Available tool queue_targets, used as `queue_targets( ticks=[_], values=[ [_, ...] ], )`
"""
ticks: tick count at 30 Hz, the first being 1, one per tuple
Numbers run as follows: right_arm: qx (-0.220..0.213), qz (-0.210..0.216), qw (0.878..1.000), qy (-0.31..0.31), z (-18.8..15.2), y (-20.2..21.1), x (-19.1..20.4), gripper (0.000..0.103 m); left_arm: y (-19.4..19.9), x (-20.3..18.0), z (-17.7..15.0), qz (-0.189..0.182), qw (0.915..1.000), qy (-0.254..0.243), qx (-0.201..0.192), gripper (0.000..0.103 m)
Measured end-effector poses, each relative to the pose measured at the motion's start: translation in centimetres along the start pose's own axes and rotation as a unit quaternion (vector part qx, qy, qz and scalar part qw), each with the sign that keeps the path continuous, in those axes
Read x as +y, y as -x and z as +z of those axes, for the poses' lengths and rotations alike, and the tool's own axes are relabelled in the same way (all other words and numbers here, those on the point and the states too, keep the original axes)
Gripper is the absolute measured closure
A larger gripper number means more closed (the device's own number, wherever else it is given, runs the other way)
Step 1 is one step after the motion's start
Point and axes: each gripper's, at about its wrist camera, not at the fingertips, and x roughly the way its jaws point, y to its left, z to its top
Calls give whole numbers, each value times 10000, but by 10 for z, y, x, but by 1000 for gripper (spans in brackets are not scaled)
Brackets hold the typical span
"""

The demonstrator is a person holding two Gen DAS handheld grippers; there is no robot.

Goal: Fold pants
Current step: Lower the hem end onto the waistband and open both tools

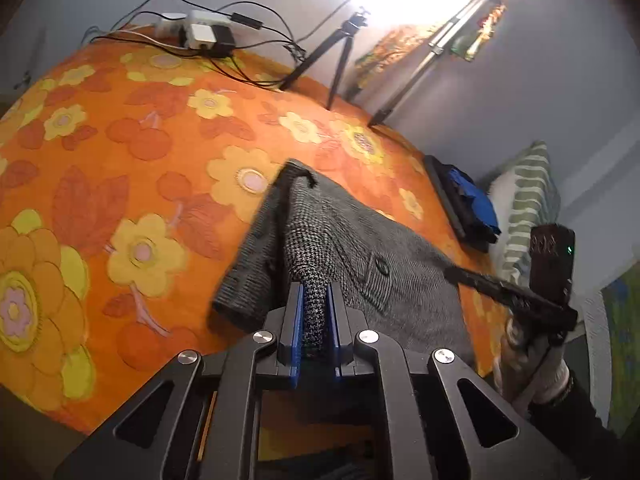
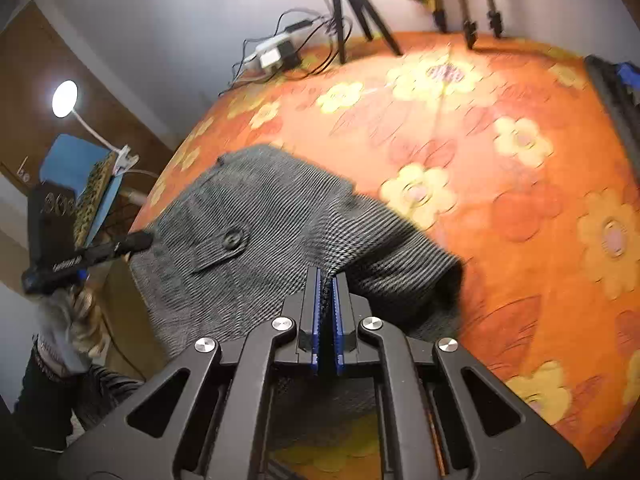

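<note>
A home bedroom used for recording. An orange flowered bedspread (image 1: 120,160) covers a bed set against plain walls. At the bed's far edge stand tripods (image 1: 340,60) and a power strip (image 1: 200,28); a striped pillow (image 1: 528,200) lies beside it, a wooden door (image 2: 60,80) beyond.

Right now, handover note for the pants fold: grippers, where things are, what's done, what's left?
Left gripper: shut on a bunched ridge of the pants.
Right gripper: shut on a pants edge.
Pants: grey, on the orange floral cover, partly doubled over, pocket button facing up.
Done: both grips set, a first fold looks started.
Left: probably carry the fold over, flatten, release.
</note>
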Motion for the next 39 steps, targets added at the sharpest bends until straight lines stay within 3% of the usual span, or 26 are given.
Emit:
queue_targets(
  ticks=[4, 8, 11, 12, 13, 15, 20, 22, 25, 29, 34, 37, 39],
  values=[
    [-168, -562, 9981, 203, -1, 8, -8, 99, -7, -11, -18, 55, 9997, -156, 182, 94],
    [195, -756, 9967, 205, -12, 4, -21, 99, -18, -3, -32, 406, 9980, -224, 439, 95],
    [-32, -548, 9984, 157, -17, 22, -19, 98, -15, 3, -35, 353, 9983, -126, 436, 95],
    [-59, -386, 9992, 84, -16, 26, -17, 90, -14, 2, -36, 340, 9984, -127, 430, 95],
    [-55, -268, 9996, 24, -14, 27, -16, 64, -14, 1, -37, 345, 9984, -142, 434, 95],
    [-79, -67, 9999, -137, -8, 24, -15, 33, -14, -1, -41, 323, 9983, -161, 448, 95],
    [197, 359, 9941, -1001, 11, -10, -36, 35, -10, -3, -42, 374, 9985, -203, 356, 95],
    [209, 514, 9864, -1548, 16, -18, -54, 57, -8, 2, -41, 425, 9984, -184, 322, 95],
    [34, 362, 9846, -1711, 17, -11, -68, 58, -8, 8, -44, 757, 9959, -356, 349, 95],
    [188, 155, 9859, -1656, 9, -9, -74, 58, -9, 11, -48, 867, 9946, -424, 391, 94],
    [438, 545, 9804, -1839, 2, -29, -80, 58, 5, 1, -42, 1145, 9918, -500, 281, 91],
    [587, 824, 9738, -2036, -2, -38, -79, 58, 28, -16, -37, 1350, 9882, -719, -121, 91],
    [574, 873, 9734, -2041, -1, -40, -77, 58, 34, -34, -35, 1260, 9868, -980, -281, 91]
  ],
)
